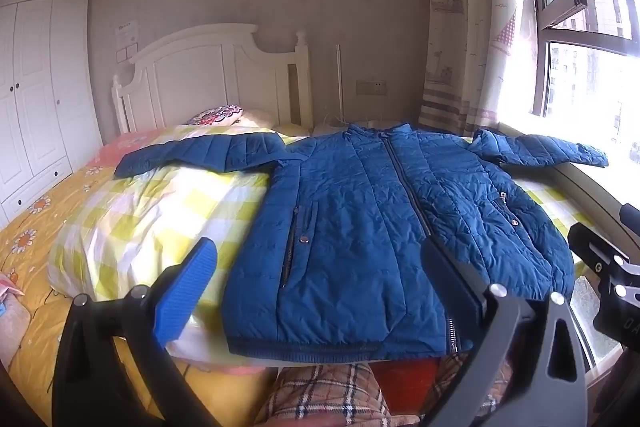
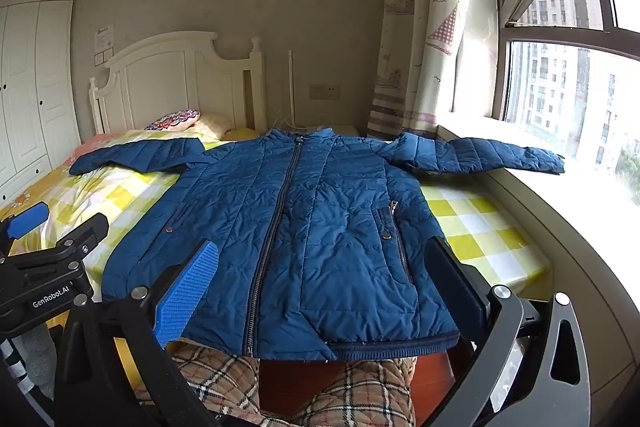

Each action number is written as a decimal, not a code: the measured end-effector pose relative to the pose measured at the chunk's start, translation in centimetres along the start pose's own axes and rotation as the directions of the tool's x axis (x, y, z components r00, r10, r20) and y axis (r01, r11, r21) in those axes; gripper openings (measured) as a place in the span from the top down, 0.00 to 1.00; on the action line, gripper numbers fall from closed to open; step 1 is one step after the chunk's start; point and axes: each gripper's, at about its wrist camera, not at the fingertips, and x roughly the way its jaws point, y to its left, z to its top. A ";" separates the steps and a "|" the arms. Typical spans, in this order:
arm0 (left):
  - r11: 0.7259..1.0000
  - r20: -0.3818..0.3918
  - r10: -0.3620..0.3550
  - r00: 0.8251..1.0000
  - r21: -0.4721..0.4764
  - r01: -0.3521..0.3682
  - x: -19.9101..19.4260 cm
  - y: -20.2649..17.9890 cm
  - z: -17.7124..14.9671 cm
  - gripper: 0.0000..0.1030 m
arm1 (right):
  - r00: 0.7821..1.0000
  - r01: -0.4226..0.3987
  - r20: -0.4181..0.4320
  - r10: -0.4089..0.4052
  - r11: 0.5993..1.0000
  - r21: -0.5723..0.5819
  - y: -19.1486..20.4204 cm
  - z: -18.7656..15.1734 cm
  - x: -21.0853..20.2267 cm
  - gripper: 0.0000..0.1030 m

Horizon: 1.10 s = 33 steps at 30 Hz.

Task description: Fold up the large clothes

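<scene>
Your left gripper (image 1: 320, 291) and right gripper (image 2: 324, 287) both gape wide, holding nothing, above the blue quilted jacket (image 2: 304, 227) spread flat, zipped, on the bed (image 2: 480, 227).

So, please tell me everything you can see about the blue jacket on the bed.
The blue jacket is quilted and padded, with what looks like a smooth synthetic shell. It lies flat, front up, zipped closed, with both sleeves spread sideways. It has a dark centre zipper, two zipped side pockets with snap buttons, and a ribbed hem. It rests on the yellow checked blanket; one sleeve reaches onto the windowsill. Neither tool touches it.
</scene>
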 end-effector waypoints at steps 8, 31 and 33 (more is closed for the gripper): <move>1.000 -0.002 -0.002 1.000 0.000 0.002 -0.2 -0.1 -0.2 0.02 | 1.000 -0.003 0.001 0.003 1.000 0.002 0.1 0.0 0.1 0.04; 1.000 -0.009 -0.003 1.000 -0.004 0.003 -0.2 0.1 -1.1 0.02 | 1.000 -0.011 -0.004 0.012 1.000 0.010 0.0 -0.4 0.1 0.04; 1.000 -0.010 -0.004 1.000 -0.003 0.004 -0.2 0.2 -1.0 0.02 | 1.000 -0.012 -0.005 0.012 1.000 0.009 0.0 -0.3 0.1 0.04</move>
